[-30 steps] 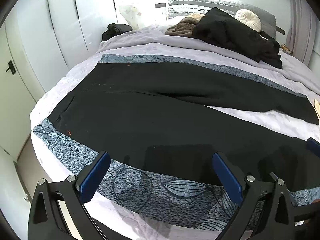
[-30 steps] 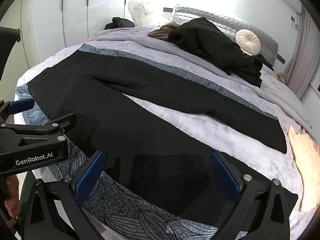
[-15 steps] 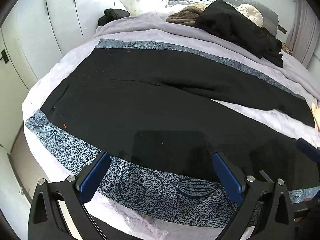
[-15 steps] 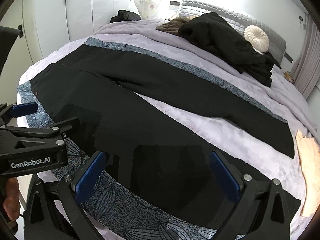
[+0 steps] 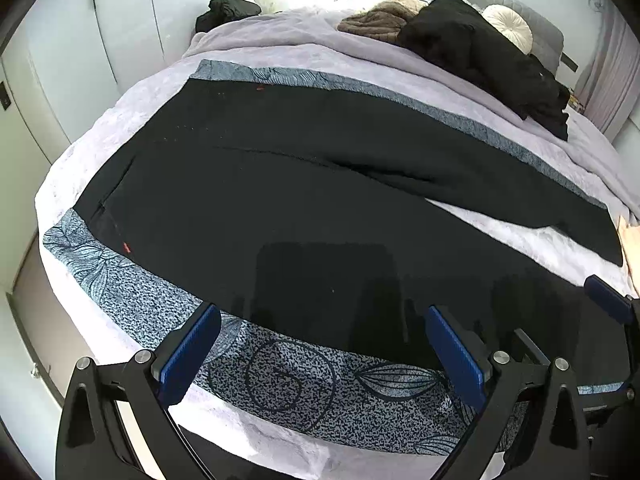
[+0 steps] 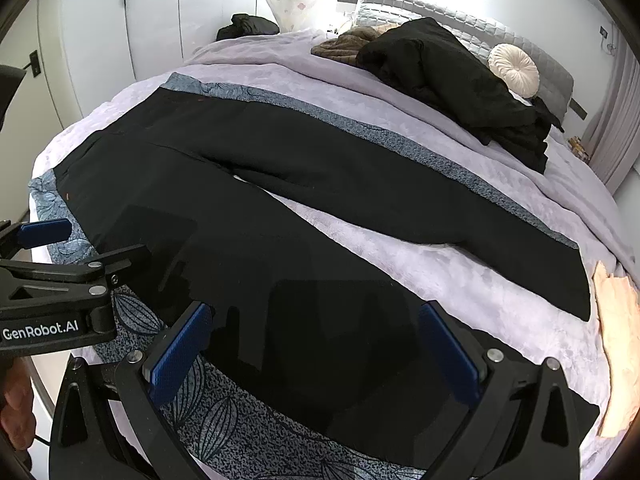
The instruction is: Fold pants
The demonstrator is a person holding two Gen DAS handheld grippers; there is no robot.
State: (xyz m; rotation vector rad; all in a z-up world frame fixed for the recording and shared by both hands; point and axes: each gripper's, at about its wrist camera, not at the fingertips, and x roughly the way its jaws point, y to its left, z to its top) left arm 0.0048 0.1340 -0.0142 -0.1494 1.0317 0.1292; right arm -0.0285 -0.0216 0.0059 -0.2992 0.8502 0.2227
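Observation:
Black pants (image 5: 280, 184) lie spread flat across the bed, waist at the left, the two legs running right and splayed apart; they also show in the right wrist view (image 6: 320, 208). My left gripper (image 5: 320, 344) is open and empty, hovering over the near leg's front edge close to the waist end. My right gripper (image 6: 312, 344) is open and empty above the near leg further right. The left gripper's body (image 6: 56, 276) shows at the left of the right wrist view.
The bed (image 5: 280, 48) has a lilac cover with blue patterned bands (image 5: 304, 392). A black garment pile (image 6: 452, 80), a brown knit (image 6: 344, 44) and a round cream cushion (image 6: 514, 70) lie near the headboard. White wardrobe doors (image 5: 72, 52) stand left. An orange cloth (image 6: 616, 340) lies right.
Both grippers have moved forward and a little higher over the bed; the pants fill more of each view. The pants have not moved.

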